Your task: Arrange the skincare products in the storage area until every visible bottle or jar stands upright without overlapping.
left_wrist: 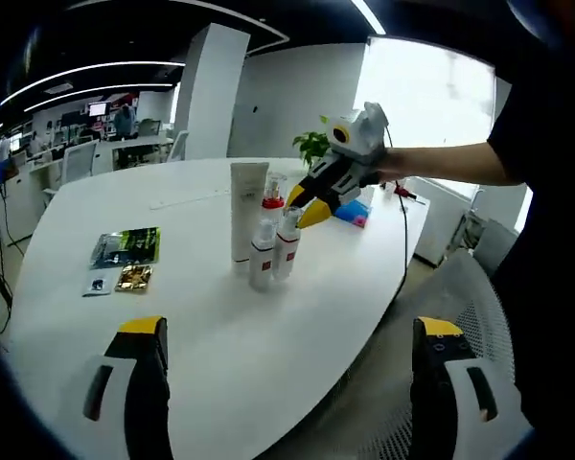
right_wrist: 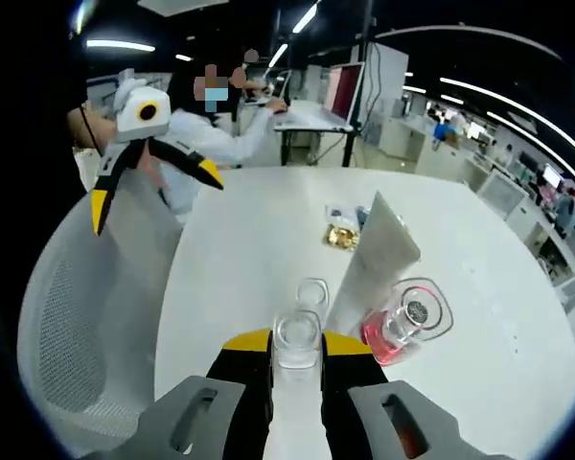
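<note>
Several skincare products stand close together on the white table point(left_wrist: 201, 316): a tall white tube point(left_wrist: 247, 206), a pink-capped clear bottle point(left_wrist: 273, 196) and two small white bottles with red labels point(left_wrist: 262, 257) point(left_wrist: 287, 247). My right gripper point(left_wrist: 303, 208) reaches in from the right and grips the top of the nearer small bottle. In the right gripper view that bottle's clear cap point(right_wrist: 297, 335) sits between the shut jaws of my right gripper point(right_wrist: 299, 343), with the other cap point(right_wrist: 312, 290), the tube point(right_wrist: 379, 254) and the pink bottle point(right_wrist: 402, 326) just beyond. My left gripper point(left_wrist: 290, 328) point(right_wrist: 153, 192) is wide open, held off the table's near edge.
Flat sachets lie on the table, left of the bottles: a green one point(left_wrist: 126, 246), a gold one point(left_wrist: 134, 278) point(right_wrist: 342, 237) and a small one point(left_wrist: 98, 285). A blue and pink item point(left_wrist: 355, 211) lies behind the right gripper. A mesh chair point(right_wrist: 86, 307) stands at the table edge.
</note>
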